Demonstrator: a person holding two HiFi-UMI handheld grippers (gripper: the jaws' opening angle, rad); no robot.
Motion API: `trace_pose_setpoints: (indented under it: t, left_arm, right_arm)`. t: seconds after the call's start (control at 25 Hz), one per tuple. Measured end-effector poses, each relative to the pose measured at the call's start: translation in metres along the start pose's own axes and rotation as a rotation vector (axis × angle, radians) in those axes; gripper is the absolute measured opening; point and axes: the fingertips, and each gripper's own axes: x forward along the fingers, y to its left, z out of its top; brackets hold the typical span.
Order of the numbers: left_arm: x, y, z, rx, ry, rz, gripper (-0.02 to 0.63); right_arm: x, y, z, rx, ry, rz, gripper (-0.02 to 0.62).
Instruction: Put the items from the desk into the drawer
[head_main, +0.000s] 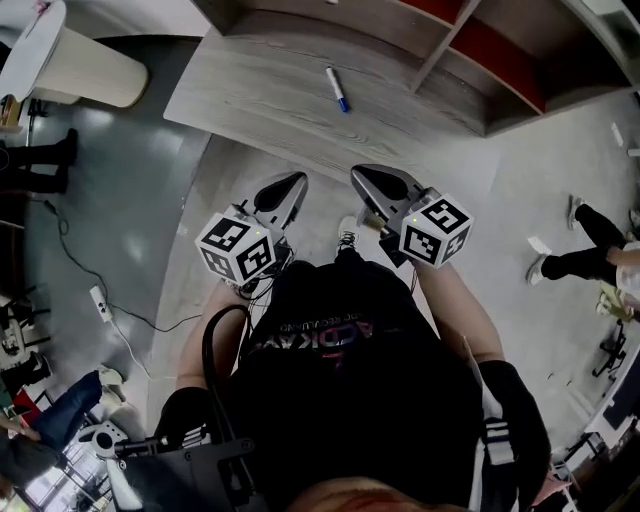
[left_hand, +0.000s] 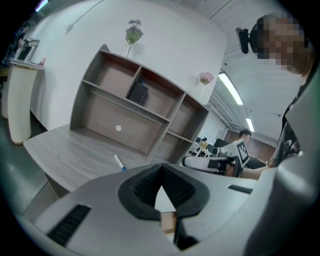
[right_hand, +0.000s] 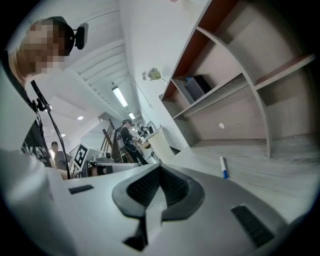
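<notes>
Left gripper (head_main: 296, 180) and right gripper (head_main: 359, 173) are held empty, jaws pressed together, short of the desk (head_main: 250, 105); the marker (head_main: 337, 89) on it could be knocked rolling if reached unopened.

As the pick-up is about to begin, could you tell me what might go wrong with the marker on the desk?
1. The marker lies flat on the desk, slim and likely round: jaws may roll it away.
2. The left gripper and right gripper are both shut and empty; unless one opens first, it will only nudge the marker.
3. The shelf unit stands close behind it; a reaching gripper might bump it.
</notes>
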Motion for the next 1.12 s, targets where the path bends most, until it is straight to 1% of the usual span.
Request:
trace_pose_setpoints:
  t: [0.16, 0.36, 0.52, 0.84, 1.12]
  left_arm:
    - [0.007, 0.007, 0.003, -0.02, 0.003, 0.016, 0.011]
    - [0.018, 0.015, 0.009, -0.011, 0.007, 0.019, 0.011]
    - [0.029, 0.023, 0.01, 0.008, 0.019, 0.002, 0.011]
    - [0.044, 0.04, 0.009, 0.052, 0.08, -0.068, 0.011]
    - [0.044, 0.062, 0.001, 0.041, 0.123, -0.111, 0.011]
  right_arm:
    - [0.003, -0.016, 0.0, 0.016, 0.012, -0.012, 0.017]
    - [0.013, -0.038, 0.002, 0.026, 0.027, -0.048, 0.017]
    - [0.028, -0.054, 0.004, 0.02, 0.035, -0.083, 0.017]
    - [0.057, -0.097, 0.001, 0.002, 0.08, -0.229, 0.02]
    - [0.085, -0.137, -0.012, 0.004, 0.156, -0.336, 0.02]
